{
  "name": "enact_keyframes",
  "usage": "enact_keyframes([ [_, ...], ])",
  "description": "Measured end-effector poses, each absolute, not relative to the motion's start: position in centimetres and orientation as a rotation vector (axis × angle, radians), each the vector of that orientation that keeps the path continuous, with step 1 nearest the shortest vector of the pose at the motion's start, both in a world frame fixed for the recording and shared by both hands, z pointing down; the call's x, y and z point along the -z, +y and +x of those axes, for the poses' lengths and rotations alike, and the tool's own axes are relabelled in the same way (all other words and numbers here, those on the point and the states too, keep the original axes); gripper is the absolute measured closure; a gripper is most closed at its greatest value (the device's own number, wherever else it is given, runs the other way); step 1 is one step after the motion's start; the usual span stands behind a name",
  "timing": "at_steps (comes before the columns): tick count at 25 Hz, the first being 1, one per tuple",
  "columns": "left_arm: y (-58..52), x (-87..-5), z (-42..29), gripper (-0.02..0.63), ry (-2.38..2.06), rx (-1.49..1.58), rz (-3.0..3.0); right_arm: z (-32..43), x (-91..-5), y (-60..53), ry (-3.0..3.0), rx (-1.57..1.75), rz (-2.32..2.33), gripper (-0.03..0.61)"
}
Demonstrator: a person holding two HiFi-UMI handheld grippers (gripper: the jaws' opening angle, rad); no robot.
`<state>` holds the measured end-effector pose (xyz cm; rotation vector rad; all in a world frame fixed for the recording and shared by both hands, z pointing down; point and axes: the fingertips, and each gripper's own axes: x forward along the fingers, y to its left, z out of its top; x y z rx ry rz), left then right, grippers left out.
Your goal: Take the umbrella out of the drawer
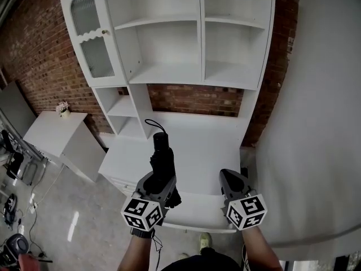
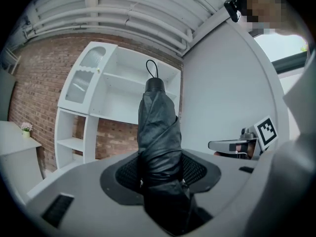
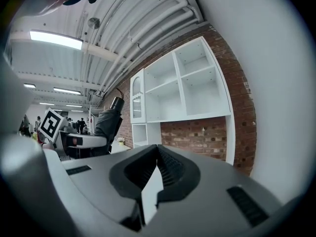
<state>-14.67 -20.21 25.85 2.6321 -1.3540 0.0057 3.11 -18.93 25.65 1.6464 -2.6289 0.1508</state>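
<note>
A black folded umbrella point(image 1: 162, 157) with a wrist loop at its top stands upright in front of the white cabinet point(image 1: 169, 72). My left gripper point(image 1: 158, 182) is shut on its lower part. In the left gripper view the umbrella point(image 2: 157, 127) rises from between the dark pads point(image 2: 197, 171) of my left gripper point(image 2: 160, 174). My right gripper point(image 1: 228, 176) hangs beside it to the right, shut with nothing in it. In the right gripper view my right gripper point(image 3: 157, 169) shows its jaws meeting, and the umbrella point(image 3: 109, 122) is at the left. No drawer interior is visible.
The cabinet's white counter point(image 1: 192, 145) lies under both grippers, with open shelves and a glass door point(image 1: 90, 38) above. A brick wall point(image 1: 34, 55) stands behind. A low white table point(image 1: 53, 131) with a small plant is at the left, and a white wall point(image 1: 316, 123) at the right.
</note>
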Motion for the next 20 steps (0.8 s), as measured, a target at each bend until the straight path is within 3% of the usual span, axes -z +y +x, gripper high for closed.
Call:
enact_keyframes([
  [20,-19.1,-21.5,-17.2,0.402,-1.459,0.087,2.689,2.2,-22.0,-17.9,-2.621,-0.017,1.686,0.575],
])
